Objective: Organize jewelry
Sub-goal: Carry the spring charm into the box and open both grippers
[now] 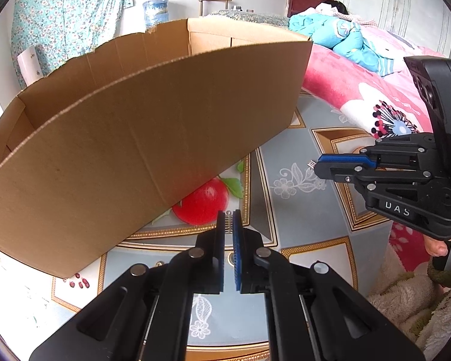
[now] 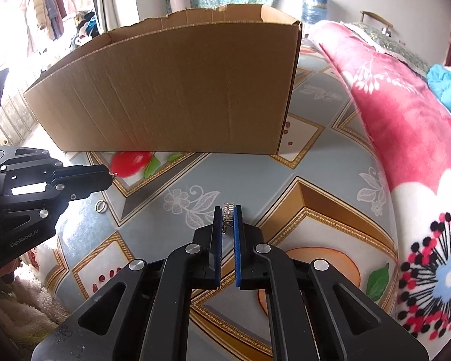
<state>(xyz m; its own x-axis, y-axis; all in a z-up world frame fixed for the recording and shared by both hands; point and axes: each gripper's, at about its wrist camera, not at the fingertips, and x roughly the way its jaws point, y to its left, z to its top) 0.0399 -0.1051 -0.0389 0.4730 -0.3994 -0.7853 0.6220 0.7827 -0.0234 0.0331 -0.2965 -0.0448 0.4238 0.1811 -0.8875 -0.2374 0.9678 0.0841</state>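
Note:
A tall open cardboard box (image 1: 129, 138) stands on the patterned mat and shows in the right wrist view (image 2: 171, 90) too. My left gripper (image 1: 229, 214) is shut on a small gold chain piece (image 1: 227, 219), just before the box's near wall; in the right wrist view (image 2: 109, 176) a bit of chain hangs from its tip. My right gripper (image 2: 228, 210) is shut on a silver rhinestone piece (image 2: 228, 213), held above the mat; in the left wrist view (image 1: 315, 167) the piece (image 1: 311, 165) juts from its tip. A gold ring (image 2: 100, 206) lies on the mat.
A pink flowered blanket (image 2: 391, 114) rises along the right side. Small red beads (image 1: 79, 282) lie by the box's corner, more beads (image 2: 288, 134) by its other corner. A fluffy white rug (image 1: 406, 300) lies at the mat's edge.

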